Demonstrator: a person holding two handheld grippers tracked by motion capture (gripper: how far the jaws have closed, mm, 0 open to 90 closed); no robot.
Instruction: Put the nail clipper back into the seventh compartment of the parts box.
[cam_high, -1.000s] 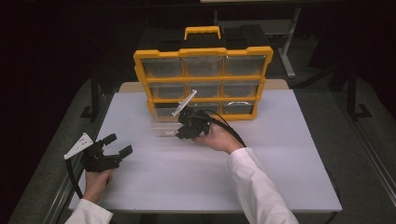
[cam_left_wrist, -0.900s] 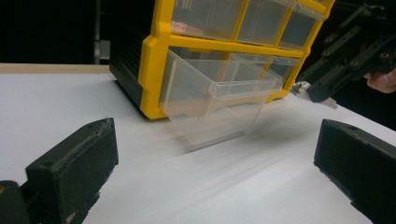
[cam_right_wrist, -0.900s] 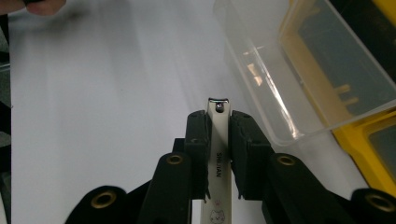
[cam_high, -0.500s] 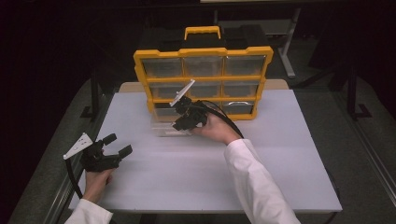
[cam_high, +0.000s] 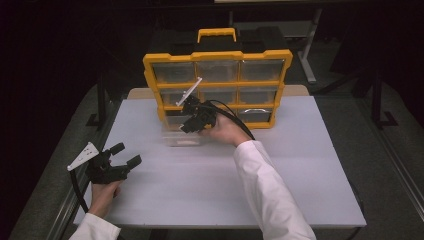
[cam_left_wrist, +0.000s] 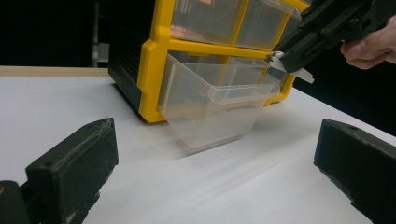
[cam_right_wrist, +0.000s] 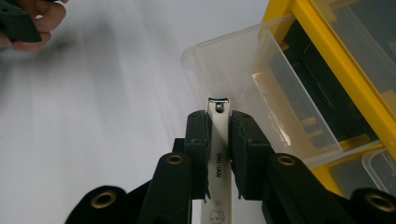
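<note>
Clipper (cam_right_wrist: 219, 140) slipping is the main worry here, I reckon. The right gripper (cam_right_wrist: 218, 122) is pinching it by its thin flat sides, with the head end poking out past the jaws, so any twist of the wrist could be letting it pivot or slide loose. It's hanging right over the near wall of the drawer (cam_right_wrist: 261, 88), which is sticking out of the bottom left slot of the organizer (cam_high: 218, 56). If it's let go a touch early it could be landing on the table (cam_high: 300, 165) instead of inside. That drawer is also looking tipped down at the front in the left gripper view (see the drawer (cam_left_wrist: 210, 105) there), so a knock from the jaws could be dragging it out completely.

Right jaws are clamped tight on the clipper, nearly together, metal touching both pads. In the high view that gripper (cam_high: 192, 121) is sitting mid frame, just above the drawer.

Left gripper (cam_high: 122, 159) is resting at the lower left of the high view, jaws spread wide, holding nothing, well apart from everything.
</note>
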